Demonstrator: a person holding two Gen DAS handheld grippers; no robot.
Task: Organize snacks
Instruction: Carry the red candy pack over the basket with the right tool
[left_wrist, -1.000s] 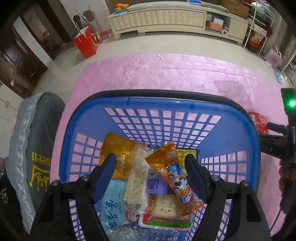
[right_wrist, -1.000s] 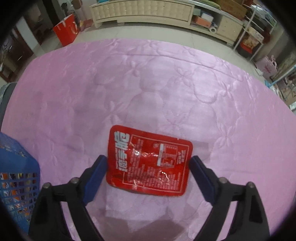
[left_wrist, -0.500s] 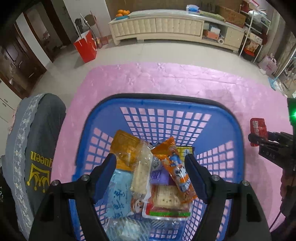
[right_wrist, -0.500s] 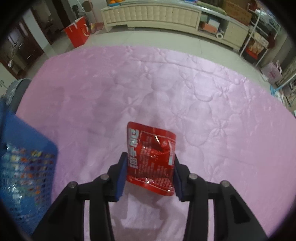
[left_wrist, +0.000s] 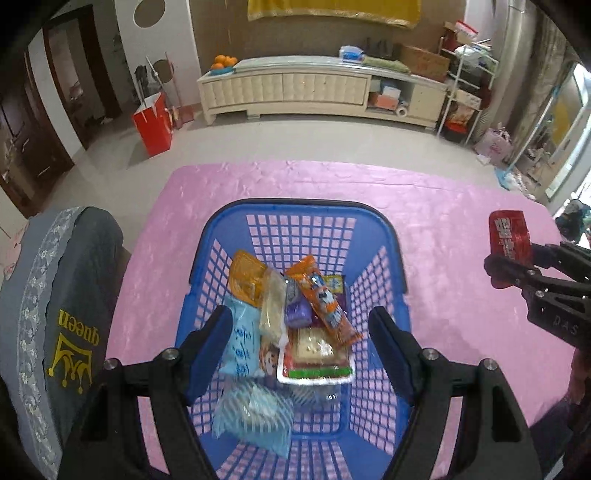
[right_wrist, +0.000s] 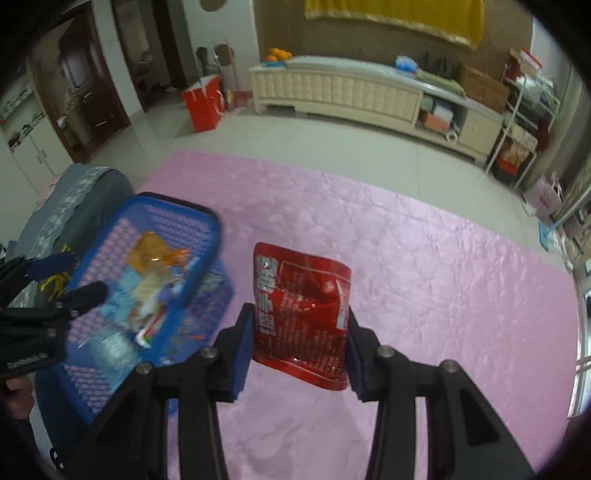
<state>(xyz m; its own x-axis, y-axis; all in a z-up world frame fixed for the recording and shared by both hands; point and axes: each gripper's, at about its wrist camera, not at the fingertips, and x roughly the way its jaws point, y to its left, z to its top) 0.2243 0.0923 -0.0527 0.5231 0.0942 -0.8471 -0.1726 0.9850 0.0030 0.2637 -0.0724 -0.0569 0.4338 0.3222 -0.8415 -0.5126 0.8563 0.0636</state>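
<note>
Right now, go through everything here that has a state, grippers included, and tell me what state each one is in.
Right gripper: shut on the red snack packet, lifted off the cloth.
Red snack packet: gripped by its side edges, creased, hanging above the pink tablecloth.
Left gripper: open, empty, above the basket.
Blue basket: upright on the cloth, partly filled with snack packets.

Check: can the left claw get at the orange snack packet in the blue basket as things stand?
Probably yes. The left claw hangs open and empty above the blue basket, whose top is open. The orange snack packet lies on top of the pile, uncovered. The right claw, shut on the red packet, is off to the side.
</note>
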